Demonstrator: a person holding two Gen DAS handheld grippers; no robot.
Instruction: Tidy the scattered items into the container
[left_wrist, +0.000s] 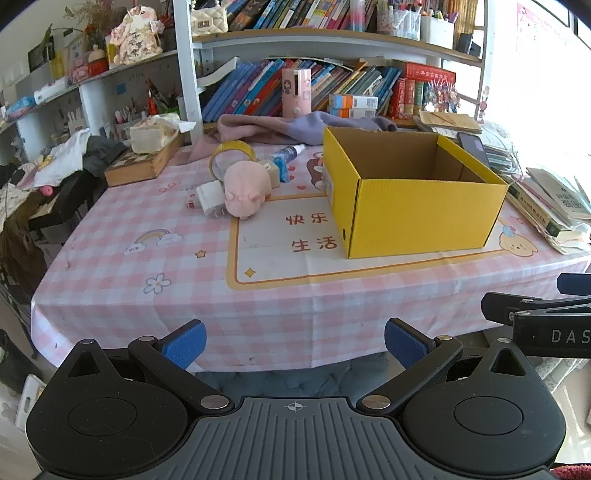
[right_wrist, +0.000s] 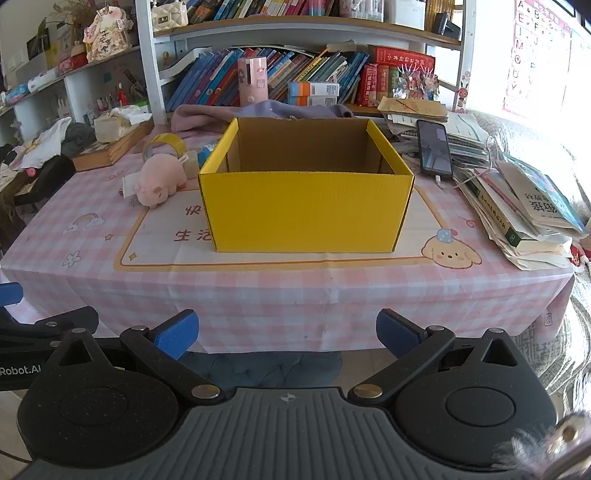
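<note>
- Covering the table, a pink checked tablecloth (left_wrist: 155, 236) with cartoon prints spreads under everything, and bookshelves (right_wrist: 295, 70) stand behind it.
- The yellow cardboard box (right_wrist: 306, 210) stands upright and open-topped on the cloth's central panel; what shows of its inside looks bare.
- A stack of books and papers (right_wrist: 517, 206) lies at the table's right edge, well apart from the box, with a dark phone (right_wrist: 434, 147) resting on it.
- A crumpled purple cloth (left_wrist: 295, 127) lies along the back edge, behind the box.
- The left gripper (left_wrist: 294, 341) hovers before the table's near edge, its blue-padded fingers spread wide with nothing between them.
- The right gripper (right_wrist: 287, 332) hovers likewise in front of the box, fingers wide apart and empty.
- The scattered items sit in a cluster left of the box, none inside it:
- A pink pig toy (left_wrist: 245, 188) lies at the front of the cluster.
- A yellow tape roll (left_wrist: 231, 157) stands on edge just behind the pig.
- A white plug adapter (left_wrist: 210, 197) rests against the pig's left side.
- A small spray bottle (left_wrist: 290, 153) lies on its side between the tape and the box.
- A small beige block (left_wrist: 271, 171) sits beside the pig's back end.
</note>
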